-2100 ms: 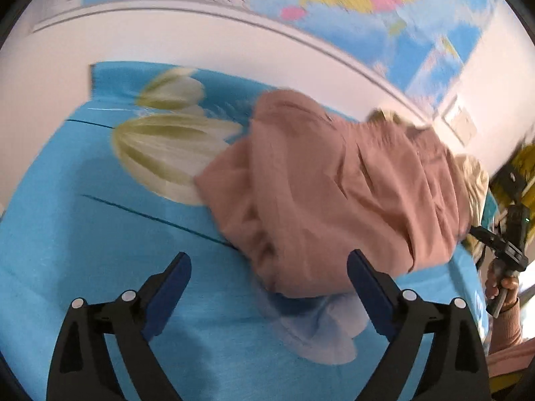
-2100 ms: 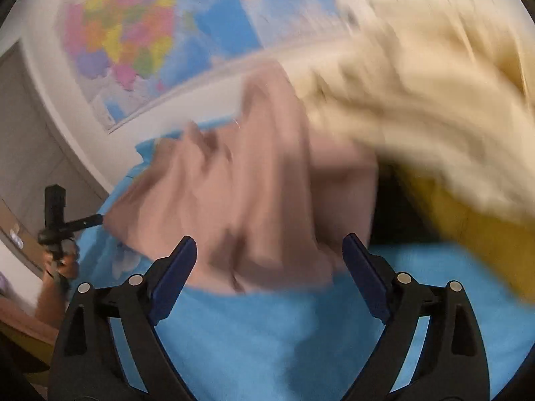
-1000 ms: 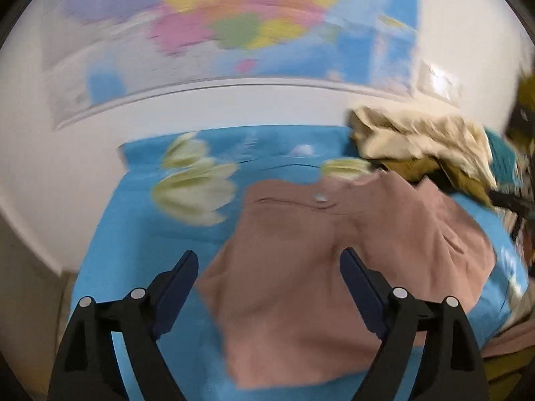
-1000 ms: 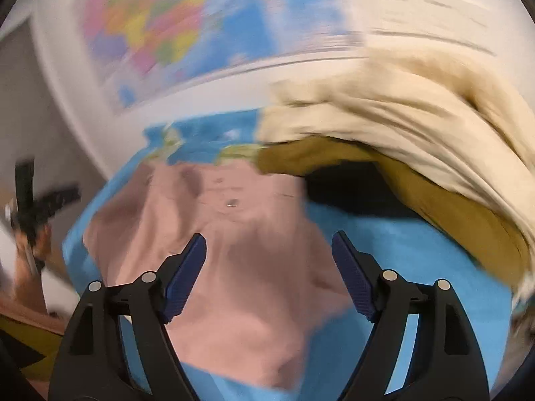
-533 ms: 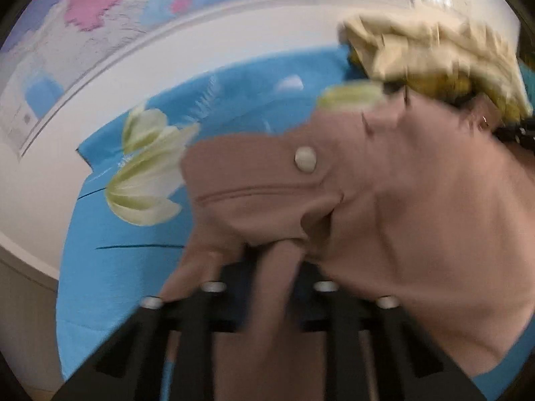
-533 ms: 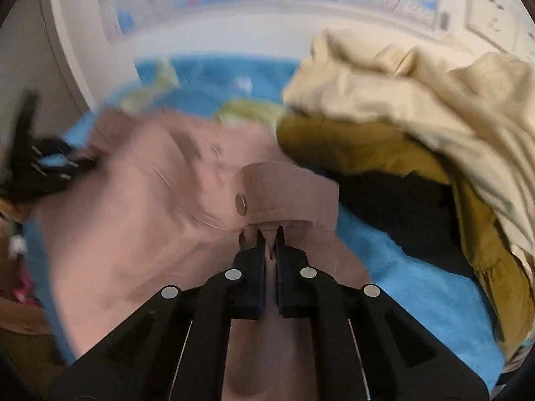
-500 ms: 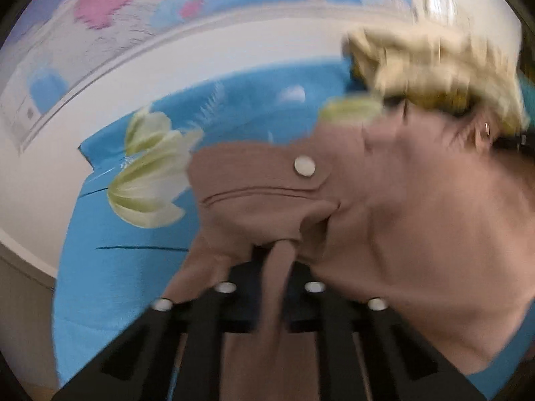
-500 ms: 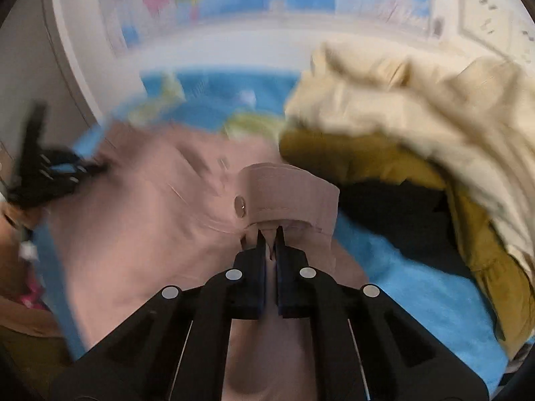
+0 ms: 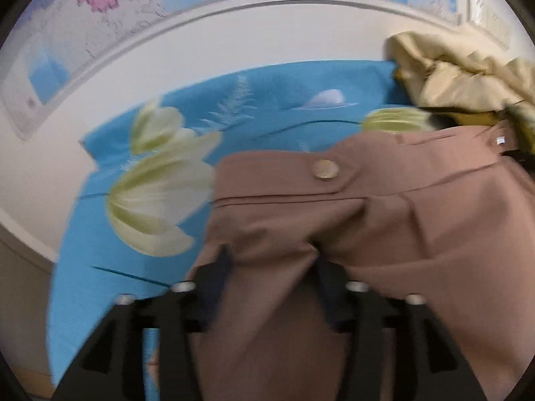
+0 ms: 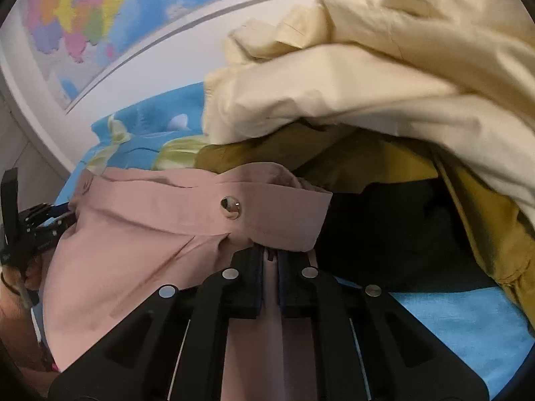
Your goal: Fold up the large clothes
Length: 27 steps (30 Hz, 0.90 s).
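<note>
Pink garment point(image 9: 384, 220) waistband runs sideways, left gripper point(image 9: 271, 267) and right gripper point(image 10: 270, 260) clamping it.

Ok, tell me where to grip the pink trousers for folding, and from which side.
Grip the pink trousers at the waistband, one outer end each, coming from the near edge. The band is a stiff, straight strip; the right gripper already pinches just below it.

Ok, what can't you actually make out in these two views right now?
- Left tongs, left wrist view: tips blurred and draped by the pink garment, so the grip is unclear.
- Garment's lower part: cut off by the bottom edge in both views.
- Dark item, right wrist view: shadowed under the cream clothes, unidentifiable.
</note>
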### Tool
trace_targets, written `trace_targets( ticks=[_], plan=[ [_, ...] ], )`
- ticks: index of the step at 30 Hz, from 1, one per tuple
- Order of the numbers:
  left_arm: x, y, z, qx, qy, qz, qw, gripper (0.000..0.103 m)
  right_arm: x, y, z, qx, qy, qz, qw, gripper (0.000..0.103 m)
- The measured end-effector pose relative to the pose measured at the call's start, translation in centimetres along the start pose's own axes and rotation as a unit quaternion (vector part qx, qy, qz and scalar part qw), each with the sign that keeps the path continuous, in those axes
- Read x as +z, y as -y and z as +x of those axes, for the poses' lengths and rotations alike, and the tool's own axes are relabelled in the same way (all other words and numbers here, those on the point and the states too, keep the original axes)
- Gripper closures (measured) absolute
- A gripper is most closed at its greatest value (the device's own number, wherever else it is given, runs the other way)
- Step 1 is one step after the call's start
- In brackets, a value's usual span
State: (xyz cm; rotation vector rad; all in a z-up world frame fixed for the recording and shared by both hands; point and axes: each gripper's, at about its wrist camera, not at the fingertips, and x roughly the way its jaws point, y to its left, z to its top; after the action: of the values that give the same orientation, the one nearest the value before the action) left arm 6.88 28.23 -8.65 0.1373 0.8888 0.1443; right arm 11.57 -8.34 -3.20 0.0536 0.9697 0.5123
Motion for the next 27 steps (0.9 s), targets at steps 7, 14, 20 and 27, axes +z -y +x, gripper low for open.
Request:
trace_targets(
  ticks=[7,14,20,27],
  plan=[
    [-1.4,-4.1,-4.1,-0.041,0.046,-0.068,0.9958,0.038,-0.7,-1.3,-4.4,-0.016,0.035,-0.013,0.999,0.049],
    [-4.4,-4.2,-3.0,-0.045,0.005,-0.066,0.9968,0.034,-2.9,-4.0,-3.9,-0.003,0.010,-0.077,0.997,0.060],
    [-4.6,-5.2,-0.8,-0.062,0.007,-0.111,0.9919,0.033,-2.7,-2.2,-1.0,-0.010,0.003,-0.048,0.999,0.067],
    [-6.8,-7.0,-6.1,-0.051,0.063,-0.119,0.9896,0.028,-4.6,-1.1,-7.4,0.012,0.033,-0.022,0.999,0.028]
  ],
)
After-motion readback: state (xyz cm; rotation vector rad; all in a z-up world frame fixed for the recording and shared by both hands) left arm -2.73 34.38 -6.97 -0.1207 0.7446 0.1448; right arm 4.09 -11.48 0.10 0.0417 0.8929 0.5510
